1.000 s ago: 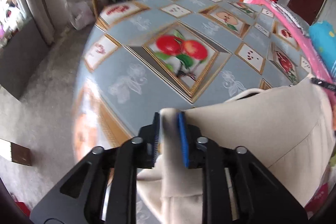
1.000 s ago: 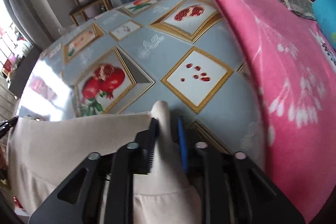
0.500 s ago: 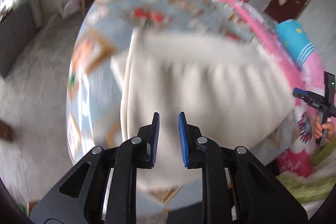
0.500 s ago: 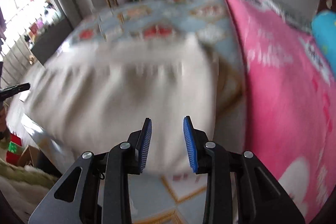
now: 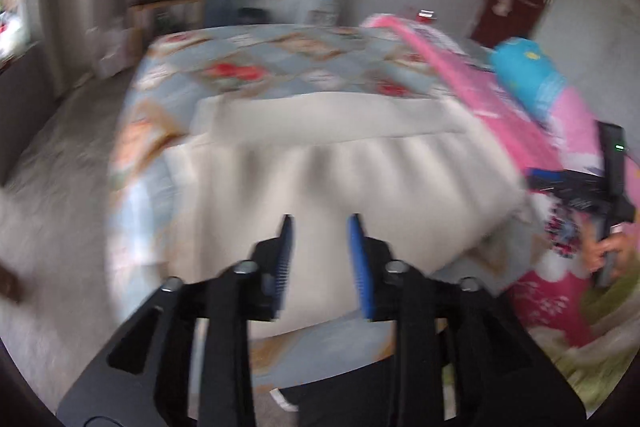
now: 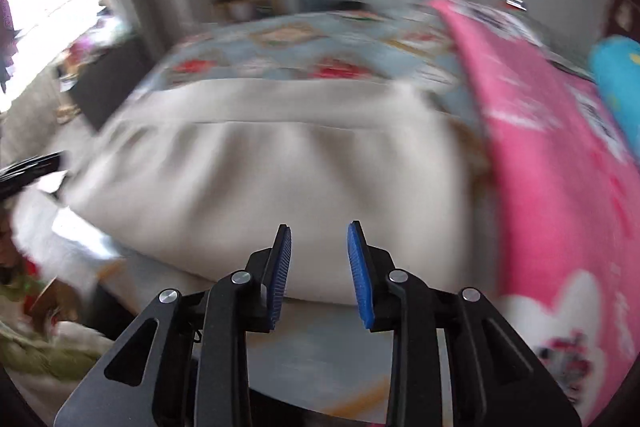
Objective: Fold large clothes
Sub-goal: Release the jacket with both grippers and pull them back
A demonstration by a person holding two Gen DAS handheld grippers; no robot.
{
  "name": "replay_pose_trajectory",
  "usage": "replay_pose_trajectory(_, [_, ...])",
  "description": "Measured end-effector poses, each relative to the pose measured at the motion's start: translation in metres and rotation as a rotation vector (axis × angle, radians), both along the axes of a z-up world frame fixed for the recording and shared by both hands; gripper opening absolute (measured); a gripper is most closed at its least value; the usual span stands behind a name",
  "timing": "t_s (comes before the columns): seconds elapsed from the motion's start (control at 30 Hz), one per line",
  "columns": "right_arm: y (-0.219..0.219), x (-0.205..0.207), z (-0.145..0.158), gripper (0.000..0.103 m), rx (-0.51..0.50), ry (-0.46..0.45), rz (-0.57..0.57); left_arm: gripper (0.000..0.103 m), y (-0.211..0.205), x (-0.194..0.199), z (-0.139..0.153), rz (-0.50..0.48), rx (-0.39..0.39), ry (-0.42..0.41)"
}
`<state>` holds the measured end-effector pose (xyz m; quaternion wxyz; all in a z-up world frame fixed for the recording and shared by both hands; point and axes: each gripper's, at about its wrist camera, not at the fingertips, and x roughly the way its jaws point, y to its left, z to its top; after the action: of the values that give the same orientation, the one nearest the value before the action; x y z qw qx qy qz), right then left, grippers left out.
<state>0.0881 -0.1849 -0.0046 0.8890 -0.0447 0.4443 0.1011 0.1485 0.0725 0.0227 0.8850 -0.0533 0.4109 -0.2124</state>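
Two grippers angle down over the table, nothing between their pads: the left gripper (image 5: pixel 320 223) with jaws opening, the right gripper (image 6: pixel 319 229) parted and empty. The cream garment (image 6: pixel 260 179) lies folded, long axis crosswise, on the fruit-patterned tablecloth (image 5: pixel 280 67), a pink blanket (image 6: pixel 560 187) just right of it.

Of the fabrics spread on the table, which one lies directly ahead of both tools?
The cream garment, folded with a band across its far edge. The pink blanket lies off to its right, and the fruit-print tablecloth sits underneath it.
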Motion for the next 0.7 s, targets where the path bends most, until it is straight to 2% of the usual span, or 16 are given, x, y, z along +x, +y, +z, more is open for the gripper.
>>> replay_pose_trajectory(0.07, [0.028, 0.003, -0.014, 0.029, 0.036, 0.002, 0.057, 0.039, -0.042, 0.001, -0.009, -0.076, 0.046, 0.013])
replay_pose_trajectory(0.17, [0.045, 0.009, -0.032, 0.029, 0.090, 0.024, 0.081, 0.039, -0.080, -0.001, -0.038, -0.118, 0.115, 0.058])
replay_pose_trajectory(0.23, [0.053, 0.011, -0.056, 0.030, 0.040, 0.042, 0.079, 0.041, -0.083, -0.004, -0.057, -0.090, 0.157, 0.057])
replay_pose_trajectory(0.27, [0.053, 0.009, -0.060, 0.030, 0.042, 0.027, 0.075, 0.041, -0.082, -0.006, -0.058, -0.088, 0.146, 0.036])
replay_pose_trajectory(0.4, [0.049, 0.003, -0.046, 0.035, 0.089, 0.015, 0.001, 0.044, -0.079, -0.014, -0.046, -0.032, 0.139, 0.025])
replay_pose_trajectory(0.47, [0.044, -0.019, -0.030, 0.044, 0.126, -0.030, -0.040, 0.053, -0.078, -0.024, -0.036, -0.004, 0.151, -0.006])
replay_pose_trajectory(0.53, [0.041, -0.038, -0.021, 0.072, 0.151, -0.067, -0.074, 0.064, -0.077, -0.038, -0.023, 0.032, 0.152, -0.032])
replay_pose_trajectory(0.67, [0.034, -0.079, -0.018, 0.079, 0.176, -0.098, -0.131, 0.084, -0.081, -0.071, -0.009, 0.090, 0.162, -0.072])
replay_pose_trajectory(0.7, [0.032, -0.089, -0.019, 0.083, 0.165, -0.097, -0.154, 0.084, -0.082, -0.078, -0.007, 0.104, 0.168, -0.075])
